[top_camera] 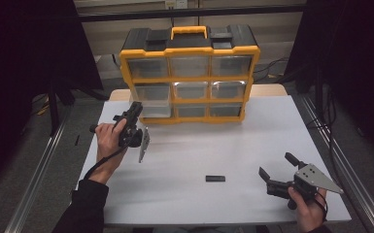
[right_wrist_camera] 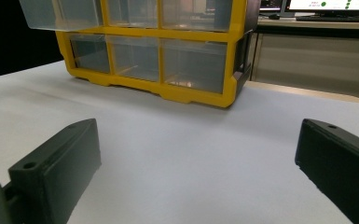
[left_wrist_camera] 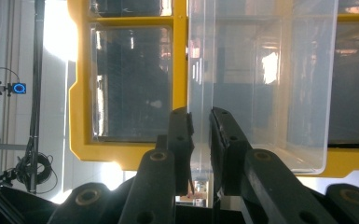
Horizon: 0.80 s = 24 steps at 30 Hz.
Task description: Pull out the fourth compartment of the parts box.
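Note:
A yellow and black organizer [top_camera: 189,48] with clear drawers stands at the back of the white table [top_camera: 252,136]. Its middle-left clear drawer [top_camera: 154,106] is pulled partly out. My left gripper [top_camera: 136,110], turned on its side, is shut on that drawer's thin front wall. In the left gripper view the clear drawer [left_wrist_camera: 261,84] wall runs down between the two nearly closed pads of my left gripper [left_wrist_camera: 200,140]. My right gripper [top_camera: 276,164] rests near the table's front right, open with nothing in it. In its own view, bare table lies between the wide-apart jaws of my right gripper [right_wrist_camera: 196,163].
A small black block [top_camera: 215,178] lies on the table between the two hands, nearer the front. The organizer [right_wrist_camera: 168,51] stands well ahead of the right gripper. Dark curtains and metal rails flank the table.

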Available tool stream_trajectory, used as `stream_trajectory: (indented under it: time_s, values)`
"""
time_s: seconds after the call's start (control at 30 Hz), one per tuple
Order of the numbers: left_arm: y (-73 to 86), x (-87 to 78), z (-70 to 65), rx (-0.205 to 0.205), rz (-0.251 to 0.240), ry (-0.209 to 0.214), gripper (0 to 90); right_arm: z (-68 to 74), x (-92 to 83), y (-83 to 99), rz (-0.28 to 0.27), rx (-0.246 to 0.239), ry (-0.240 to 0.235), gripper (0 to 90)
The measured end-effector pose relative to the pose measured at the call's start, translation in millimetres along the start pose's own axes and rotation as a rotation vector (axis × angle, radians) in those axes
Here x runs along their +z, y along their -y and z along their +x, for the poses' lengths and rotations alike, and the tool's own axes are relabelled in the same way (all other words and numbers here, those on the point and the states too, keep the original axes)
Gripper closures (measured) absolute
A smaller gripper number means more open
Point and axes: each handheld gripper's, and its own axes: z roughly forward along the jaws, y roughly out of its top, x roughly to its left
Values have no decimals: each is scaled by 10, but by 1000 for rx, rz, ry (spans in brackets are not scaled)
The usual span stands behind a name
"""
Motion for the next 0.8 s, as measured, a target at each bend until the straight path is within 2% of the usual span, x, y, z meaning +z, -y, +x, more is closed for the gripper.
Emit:
stream_trajectory:
  time_s: [0.07, 0.33, 0.43, 0.57, 0.67, 0.73, 0.77, 0.8]
  values:
    - [3, 0, -7, -1, -3, -5, 792, 0, 0, 0, -1, 0, 0, 0]
    - [11, -13, -11, -60, -21, 6, 738, -2, 1, 1, 1, 0, -1, 0]
    - [5, -13, -12, -100, -20, 14, 655, 0, 0, 0, 0, 0, 0, 0]
    - [1, -17, -3, -163, -22, 28, 607, 0, 1, 1, 0, 0, -1, 0]
    - [8, -16, 5, -200, -10, 29, 529, 1, 0, 0, -1, 0, -2, 0]
    - [16, -14, -2, -247, -9, 27, 469, 0, 1, 0, 0, 0, -2, 0]
    - [18, -12, 5, -248, -8, 32, 421, 0, 0, 0, -1, 0, -2, 0]
    - [21, -10, 9, -261, -6, 37, 421, 0, 0, 0, -1, 0, -2, 0]
